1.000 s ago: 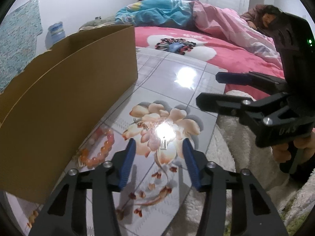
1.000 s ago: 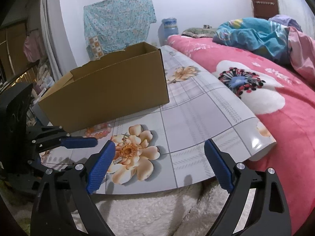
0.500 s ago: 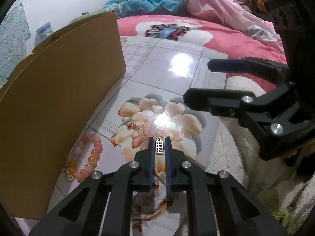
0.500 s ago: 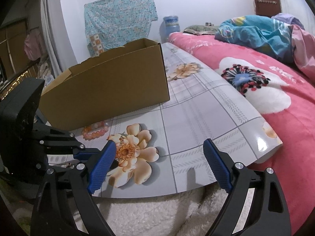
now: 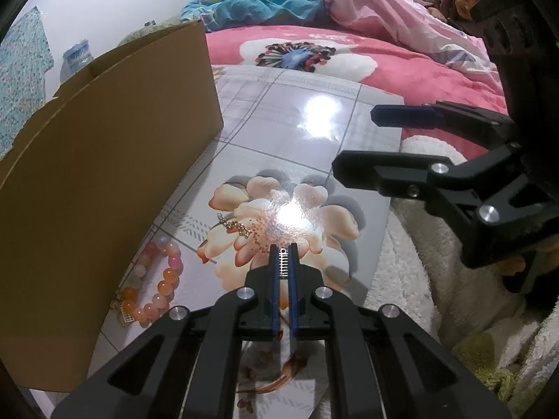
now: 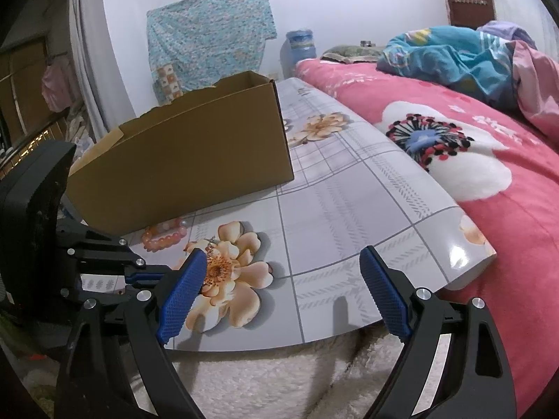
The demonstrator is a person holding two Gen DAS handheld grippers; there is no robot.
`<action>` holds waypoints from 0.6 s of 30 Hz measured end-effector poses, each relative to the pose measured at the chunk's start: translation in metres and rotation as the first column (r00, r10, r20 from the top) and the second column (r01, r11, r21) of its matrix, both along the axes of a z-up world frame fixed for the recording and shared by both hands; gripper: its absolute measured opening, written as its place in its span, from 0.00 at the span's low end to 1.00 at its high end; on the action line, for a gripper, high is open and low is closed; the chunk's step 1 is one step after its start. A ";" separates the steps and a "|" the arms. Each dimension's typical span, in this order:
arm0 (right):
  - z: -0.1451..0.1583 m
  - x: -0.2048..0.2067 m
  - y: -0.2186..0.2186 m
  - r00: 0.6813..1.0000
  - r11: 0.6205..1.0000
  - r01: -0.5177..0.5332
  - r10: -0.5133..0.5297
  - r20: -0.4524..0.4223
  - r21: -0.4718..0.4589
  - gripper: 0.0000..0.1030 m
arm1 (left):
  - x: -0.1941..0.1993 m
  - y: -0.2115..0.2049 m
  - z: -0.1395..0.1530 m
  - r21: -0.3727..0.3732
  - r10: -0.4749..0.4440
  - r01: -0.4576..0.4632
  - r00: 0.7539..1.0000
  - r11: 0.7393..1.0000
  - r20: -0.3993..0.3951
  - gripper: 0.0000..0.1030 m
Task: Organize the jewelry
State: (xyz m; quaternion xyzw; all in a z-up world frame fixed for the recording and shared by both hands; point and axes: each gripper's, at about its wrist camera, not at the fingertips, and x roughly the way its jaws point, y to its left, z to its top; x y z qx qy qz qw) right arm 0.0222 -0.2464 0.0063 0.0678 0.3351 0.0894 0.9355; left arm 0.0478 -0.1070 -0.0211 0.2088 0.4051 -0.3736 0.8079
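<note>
So the left gripper [image 5: 283, 262] has its jaws pinched together on a little silver ladder-shaped pendant [image 5: 283, 262], right over the big peach flower print [image 5: 279, 223] on the board. The pendant's long axis runs straight along the fingers, tip poking out toward the flower's centre. Its gold chain [image 5: 237, 226] trails off on the flower's box-ward side, toward the cardboard box [image 5: 104, 181]. The right gripper [image 6: 279, 286] just hangs wide apart, nothing in it, near the flower's other side. I'd guess the left lifts toward the box; the trailing chain could snag.
</note>
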 end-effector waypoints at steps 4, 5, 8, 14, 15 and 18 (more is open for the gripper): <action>0.002 0.002 0.002 1.000 1.000 -0.012 0.012 0.004 0.002 0.78 | 0.001 0.008 0.006 -0.019 0.016 -0.016 1.000 1.000 0.011 0.04; 0.003 0.003 0.003 1.000 1.000 -0.021 0.021 0.003 0.002 0.75 | 0.002 0.011 0.007 -0.021 0.026 -0.026 1.000 0.999 0.016 0.04; 0.003 0.010 0.010 0.999 0.999 -0.052 0.052 -0.007 -0.009 0.63 | 0.004 0.023 0.013 -0.037 0.060 -0.059 0.998 0.998 0.031 0.04; -0.007 0.035 0.034 0.983 0.986 -0.169 0.169 -0.065 0.009 0.35 | 0.008 0.044 0.019 -0.071 0.120 -0.117 0.992 0.991 0.040 0.04; -0.009 0.038 0.038 0.980 0.983 -0.183 0.183 -0.072 0.004 0.34 | 0.009 0.047 0.019 -0.077 0.126 -0.123 0.991 0.989 0.038 0.04; -0.015 0.045 0.052 0.970 0.974 -0.226 0.224 -0.091 -0.019 0.25 | 0.009 0.052 0.020 -0.088 0.137 -0.133 0.990 0.987 0.041 0.04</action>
